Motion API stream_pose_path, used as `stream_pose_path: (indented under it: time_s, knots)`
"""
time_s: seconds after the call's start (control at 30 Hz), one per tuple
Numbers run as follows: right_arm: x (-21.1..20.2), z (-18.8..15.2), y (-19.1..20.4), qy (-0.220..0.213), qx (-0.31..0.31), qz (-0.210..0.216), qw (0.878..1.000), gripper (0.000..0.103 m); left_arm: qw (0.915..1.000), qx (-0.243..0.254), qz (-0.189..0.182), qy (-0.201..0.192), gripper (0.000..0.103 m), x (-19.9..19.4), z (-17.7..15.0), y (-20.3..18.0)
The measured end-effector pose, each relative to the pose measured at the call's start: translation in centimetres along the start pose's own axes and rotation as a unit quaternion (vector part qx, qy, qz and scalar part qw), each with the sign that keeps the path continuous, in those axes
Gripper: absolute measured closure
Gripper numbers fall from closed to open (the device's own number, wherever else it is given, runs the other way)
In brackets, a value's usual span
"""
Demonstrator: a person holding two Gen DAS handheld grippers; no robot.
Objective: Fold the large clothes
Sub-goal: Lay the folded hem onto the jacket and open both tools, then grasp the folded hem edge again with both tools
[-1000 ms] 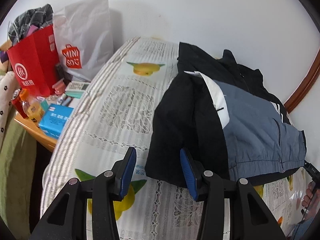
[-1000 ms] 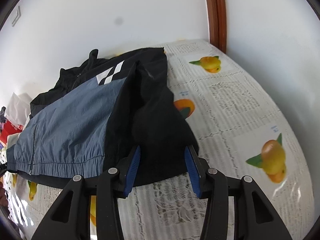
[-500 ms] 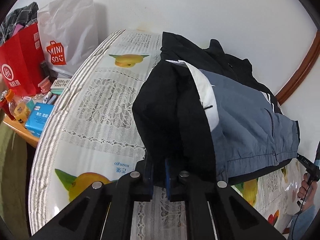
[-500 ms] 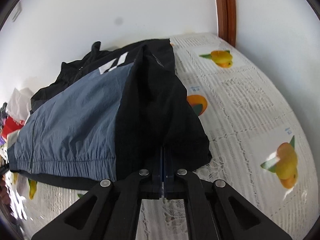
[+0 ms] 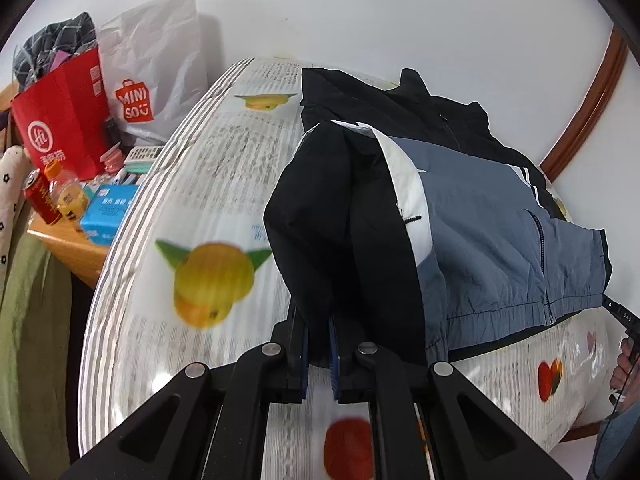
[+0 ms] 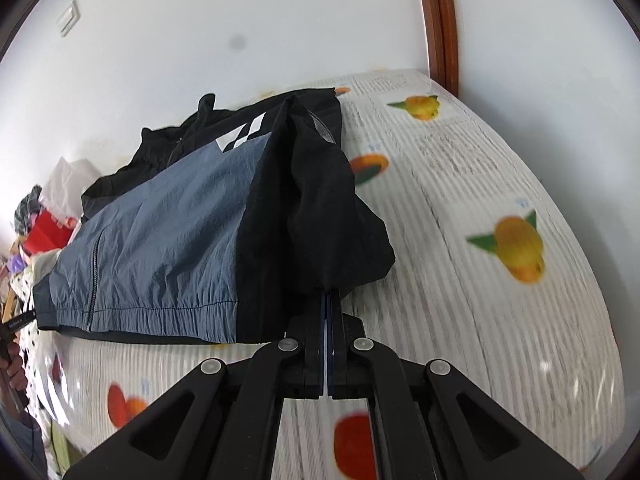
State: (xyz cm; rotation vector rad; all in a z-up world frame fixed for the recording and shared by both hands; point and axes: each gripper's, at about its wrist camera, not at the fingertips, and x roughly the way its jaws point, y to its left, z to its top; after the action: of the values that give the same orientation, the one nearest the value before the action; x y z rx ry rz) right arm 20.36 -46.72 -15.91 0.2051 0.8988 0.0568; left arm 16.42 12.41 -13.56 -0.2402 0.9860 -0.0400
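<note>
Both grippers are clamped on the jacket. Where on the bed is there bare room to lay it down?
Bare sheet lies left of the jacket, out to the striped bed edge, and right of it toward the wooden door frame. The bedside table, with bags and bottles, is crowded.

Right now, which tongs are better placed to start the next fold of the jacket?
Neither clearly. Left tongs and right tongs are each shut on a black lower corner of the jacket, so both should probably lift together.

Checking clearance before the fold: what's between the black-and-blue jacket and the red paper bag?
Left wrist view: only bare fruit-print bedsheet separates the black-and-blue jacket from the bedside clutter around the red paper bag.
</note>
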Motion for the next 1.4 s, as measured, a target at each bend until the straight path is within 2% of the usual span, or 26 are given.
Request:
stream_pose_path:
  time_s: [0.17,0.37,0.57,0.77,0.9,0.97,1.03,1.1,1.23,1.4]
  knots:
    - [-1.4,-1.7,0.2,0.003,-0.013,0.011,1.0,0.103,0.9999,-0.008,0.009,0.004,0.095,-1.4,-2.2,0.6]
    - [-1.5,-1.4,0.5,-0.01,-0.024,0.011,1.0,0.102,0.9998,-0.011,0.015,0.01,0.091,-1.5,-2.5,0.8]
    - [0.8,1.0,0.4,-0.023,-0.02,-0.021,0.999,0.1,0.9992,-0.005,0.038,0.009,0.088,-1.4,-2.4,0.4]
    - [4.4,1.6,1.0,0.013,-0.035,-0.069,0.997,0.099,0.9988,-0.008,0.048,0.006,0.085,-1.8,-2.2,0.4]
    - [2.2,1.1,1.7,-0.005,-0.04,-0.087,0.995,0.091,0.9985,-0.006,0.054,-0.002,0.077,-2.7,-2.4,0.5]
    - [0.8,0.8,2.0,-0.015,-0.039,-0.081,0.996,0.084,0.9988,-0.009,0.047,-0.01,0.067,-3.4,-2.6,0.6]
    - [-0.9,0.5,2.7,-0.028,-0.044,-0.07,0.996,0.07,0.999,-0.01,0.037,-0.021,0.066,-4.4,-2.8,0.7]
    - [-1.9,0.2,3.5,-0.036,-0.053,-0.055,0.996,0.062,0.999,-0.01,0.03,-0.032,0.066,-5.3,-3.0,0.5]
    - [-2.7,-0.2,5.2,-0.042,-0.065,-0.016,0.997,0.059,0.9989,-0.011,0.004,-0.046,0.065,-6.7,-3.1,-0.1]
    - [-1.2,0.0,6.1,-0.027,-0.047,-0.016,0.998,0.059,0.9988,-0.001,-0.01,-0.048,0.063,-6.2,-2.6,-1.4]
